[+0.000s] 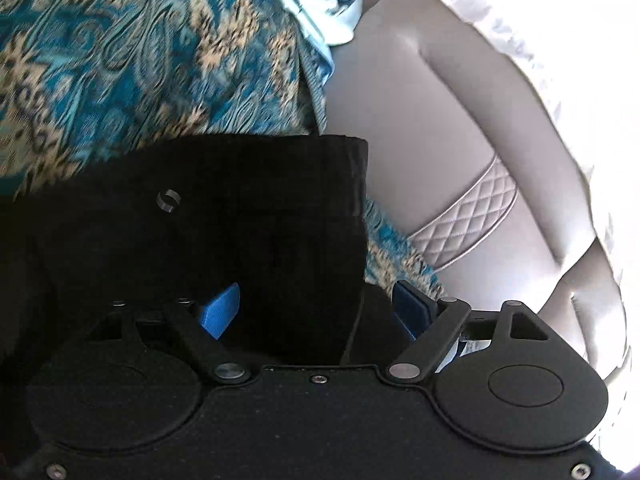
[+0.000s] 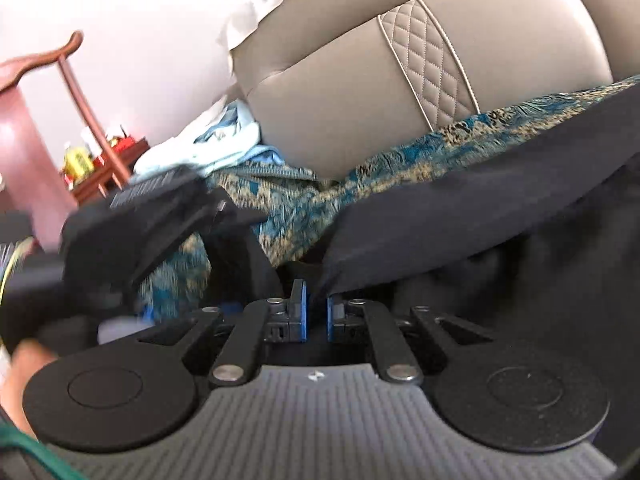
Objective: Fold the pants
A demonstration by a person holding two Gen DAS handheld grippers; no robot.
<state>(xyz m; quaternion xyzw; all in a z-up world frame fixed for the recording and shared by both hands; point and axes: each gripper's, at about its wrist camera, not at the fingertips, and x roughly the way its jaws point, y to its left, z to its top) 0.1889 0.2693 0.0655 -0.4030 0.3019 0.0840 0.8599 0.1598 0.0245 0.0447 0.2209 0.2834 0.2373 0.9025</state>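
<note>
The black pants [image 1: 240,208] are lying on a teal and gold paisley cover [image 1: 120,60] that is spreading over a sofa seat, close against the beige leather backrest [image 1: 440,120] with its quilted strap [image 1: 468,216]. The left tongs [image 1: 316,312] are standing spread, with a hemmed edge of the pants draping between the blue pads [image 1: 222,310]; the pads are not pressing the cloth. The right tongs [image 2: 316,312] are sitting nearly pressed together, and a fold of the pants [image 2: 460,216] is reaching into the narrow gap; whether the cloth is actually being pinched cannot be told. In the right wrist view, the left tongs are appearing blurred. A light blue garment [image 2: 224,144] is lying bunched by the backrest, with a reddish wooden chair [image 2: 48,92] beyond.
</note>
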